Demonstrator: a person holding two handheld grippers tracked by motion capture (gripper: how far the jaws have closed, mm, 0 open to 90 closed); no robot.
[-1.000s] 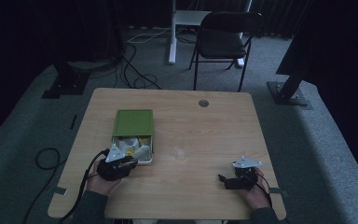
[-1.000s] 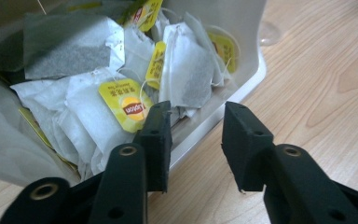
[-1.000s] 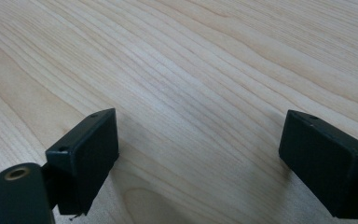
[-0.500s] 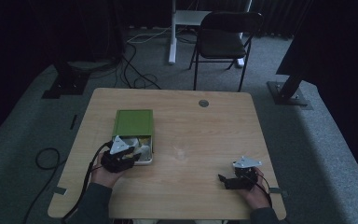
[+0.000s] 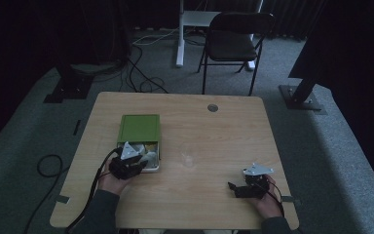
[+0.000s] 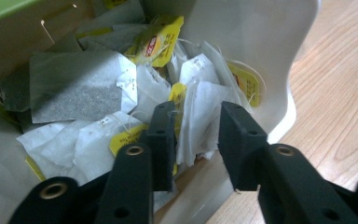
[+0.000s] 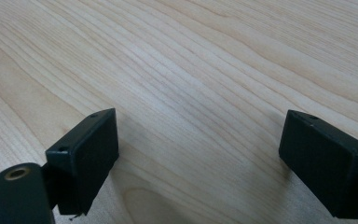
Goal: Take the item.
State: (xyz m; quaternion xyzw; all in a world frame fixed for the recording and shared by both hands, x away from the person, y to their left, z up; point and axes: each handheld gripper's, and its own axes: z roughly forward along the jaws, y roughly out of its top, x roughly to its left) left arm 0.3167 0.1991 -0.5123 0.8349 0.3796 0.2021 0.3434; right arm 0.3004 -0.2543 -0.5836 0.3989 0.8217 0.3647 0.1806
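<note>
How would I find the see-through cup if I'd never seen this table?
Start at the wooden table, then find the green box on its left side. Look just right of the box's open end: the cup stands alone mid-table, clear as glass, almost blending into the wood.

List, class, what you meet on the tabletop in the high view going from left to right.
left gripper at the open tea bag box → clear glass → right gripper
</note>
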